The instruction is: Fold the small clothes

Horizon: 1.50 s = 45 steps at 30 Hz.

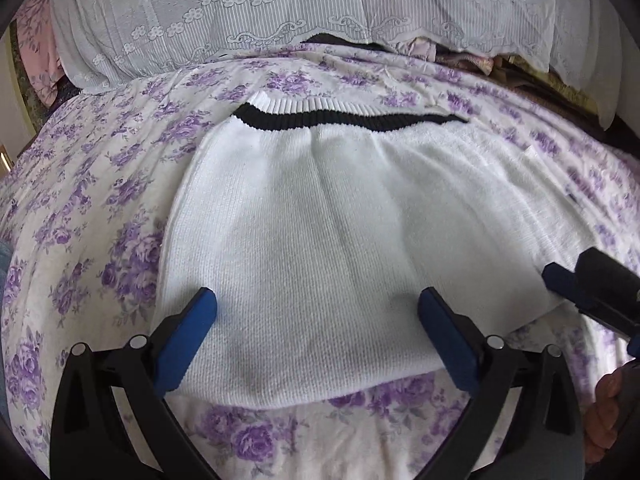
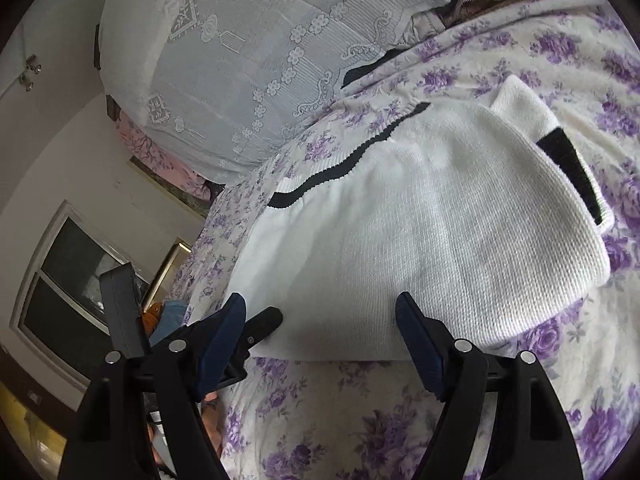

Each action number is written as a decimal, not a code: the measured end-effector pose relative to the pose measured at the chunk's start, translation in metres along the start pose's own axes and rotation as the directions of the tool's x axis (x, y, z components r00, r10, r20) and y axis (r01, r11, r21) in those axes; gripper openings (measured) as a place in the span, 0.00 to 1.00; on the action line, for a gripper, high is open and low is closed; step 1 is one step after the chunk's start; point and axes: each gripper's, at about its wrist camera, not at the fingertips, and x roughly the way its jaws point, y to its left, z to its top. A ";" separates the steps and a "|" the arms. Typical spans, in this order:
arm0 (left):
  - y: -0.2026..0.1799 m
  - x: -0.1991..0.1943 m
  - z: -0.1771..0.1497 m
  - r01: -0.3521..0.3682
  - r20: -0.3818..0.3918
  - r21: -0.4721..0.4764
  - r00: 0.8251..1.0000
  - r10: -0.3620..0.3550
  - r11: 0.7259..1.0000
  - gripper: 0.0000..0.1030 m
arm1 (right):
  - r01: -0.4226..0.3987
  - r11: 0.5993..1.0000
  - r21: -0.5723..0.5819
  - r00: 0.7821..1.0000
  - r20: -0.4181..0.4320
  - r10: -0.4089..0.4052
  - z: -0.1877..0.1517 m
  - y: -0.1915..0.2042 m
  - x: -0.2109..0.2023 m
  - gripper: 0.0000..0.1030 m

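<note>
Although both grippers stand at the near edge of the garment, neither holds it.

Left wrist view: the white knit sweater (image 1: 320, 240) lies flat on the purple floral bedsheet (image 1: 80, 220), directly ahead of the left gripper (image 1: 318, 312). Its black-and-white ribbed hem (image 1: 340, 114) runs crosswise at the far end, so in this view the garment's length appears to run away from the gripper. The jaws are spread wide, with the blue fingers (image 1: 188, 340) over the near edge of the knit on either side; whether they press on the fabric cannot be told. The right gripper (image 1: 592, 292) shows at the frame's right, at the sweater's near right corner. A lace-covered pile (image 1: 280, 12) sits beyond the garment.

Right wrist view: the right gripper (image 2: 320, 320) is also wide open, empty, with its fingers just over the near edge of the sweater (image 2: 420, 240). A sleeve with a black cuff band (image 2: 568, 168) is folded across the body on the right. The left gripper's tip (image 2: 264, 324) lies at the garment's near left corner.

Judgement: one fold appears made. The next fold likely lifts the near edge toward the far hem; both grippers are about equally near that edge, left at one corner, right at the other.
</note>
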 end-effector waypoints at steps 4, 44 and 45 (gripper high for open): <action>0.015 -0.014 0.008 0.110 0.040 -0.087 0.993 -0.107 0.990 0.95 | -0.064 0.997 -0.041 0.997 0.031 0.066 0.006 0.020 -0.005 0.80; 0.020 0.058 0.061 -0.100 -0.048 -0.007 0.994 0.099 0.995 0.96 | -0.011 0.975 0.220 0.977 0.211 -0.036 0.092 -0.083 0.011 0.72; 0.023 0.053 0.060 -0.068 -0.055 -0.032 0.996 0.066 0.997 0.96 | 0.001 0.981 0.196 0.976 0.212 -0.043 0.090 -0.075 0.008 0.76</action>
